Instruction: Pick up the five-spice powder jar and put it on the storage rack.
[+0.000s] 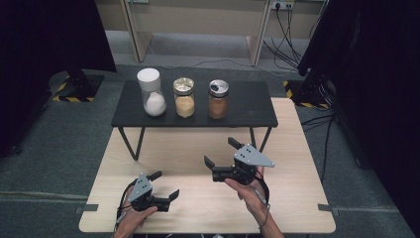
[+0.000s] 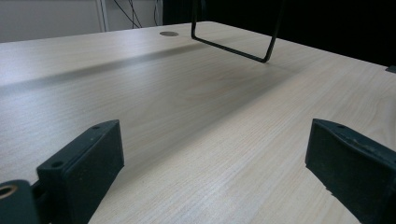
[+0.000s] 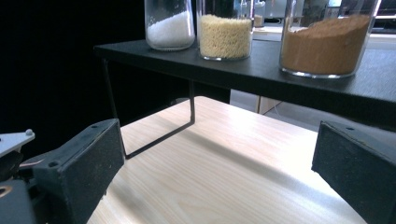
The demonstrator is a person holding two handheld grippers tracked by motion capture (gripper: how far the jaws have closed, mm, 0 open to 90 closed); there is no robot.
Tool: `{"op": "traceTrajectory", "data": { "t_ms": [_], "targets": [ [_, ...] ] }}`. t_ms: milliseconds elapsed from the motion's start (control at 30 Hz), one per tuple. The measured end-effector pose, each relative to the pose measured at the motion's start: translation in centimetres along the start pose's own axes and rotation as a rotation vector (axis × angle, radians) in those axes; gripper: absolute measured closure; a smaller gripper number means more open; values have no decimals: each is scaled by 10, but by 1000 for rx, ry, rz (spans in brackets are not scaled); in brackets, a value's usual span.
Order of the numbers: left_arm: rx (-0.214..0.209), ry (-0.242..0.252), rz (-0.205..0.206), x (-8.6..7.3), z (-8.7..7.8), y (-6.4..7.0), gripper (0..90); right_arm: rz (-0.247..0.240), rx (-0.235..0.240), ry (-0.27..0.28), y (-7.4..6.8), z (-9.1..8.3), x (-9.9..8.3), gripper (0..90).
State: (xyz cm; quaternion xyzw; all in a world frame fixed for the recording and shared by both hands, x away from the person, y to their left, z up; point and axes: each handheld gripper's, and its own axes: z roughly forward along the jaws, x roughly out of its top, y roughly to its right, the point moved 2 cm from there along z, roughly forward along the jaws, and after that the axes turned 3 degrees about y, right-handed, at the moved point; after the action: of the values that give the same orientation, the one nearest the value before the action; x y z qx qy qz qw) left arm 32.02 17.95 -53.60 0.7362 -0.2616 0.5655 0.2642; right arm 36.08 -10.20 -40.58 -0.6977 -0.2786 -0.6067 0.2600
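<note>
Pale wood table carried a black shelf at its far edge, with three jars on it. Both grippers hung spread and empty; the right gripper faced the brown jar, probably about to reach up for it, while the left gripper waited near the front edge.

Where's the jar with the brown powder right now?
In the high view, the brown powder jar stands at the right end of the row on the black shelf, beside the yellow grain jar, beyond the right hand-held gripper.
</note>
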Motion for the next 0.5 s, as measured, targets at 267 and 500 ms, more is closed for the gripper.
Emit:
{"op": "traceTrajectory", "data": {
  "t_ms": [267,500],
  "targets": [
    [-1,0,0,0,0,0,37,7,9,-14,-1,1,-10,23],
    [-1,0,-2,0,0,0,37,9,20,-11,-4,1,-14,23]
  ]
}}
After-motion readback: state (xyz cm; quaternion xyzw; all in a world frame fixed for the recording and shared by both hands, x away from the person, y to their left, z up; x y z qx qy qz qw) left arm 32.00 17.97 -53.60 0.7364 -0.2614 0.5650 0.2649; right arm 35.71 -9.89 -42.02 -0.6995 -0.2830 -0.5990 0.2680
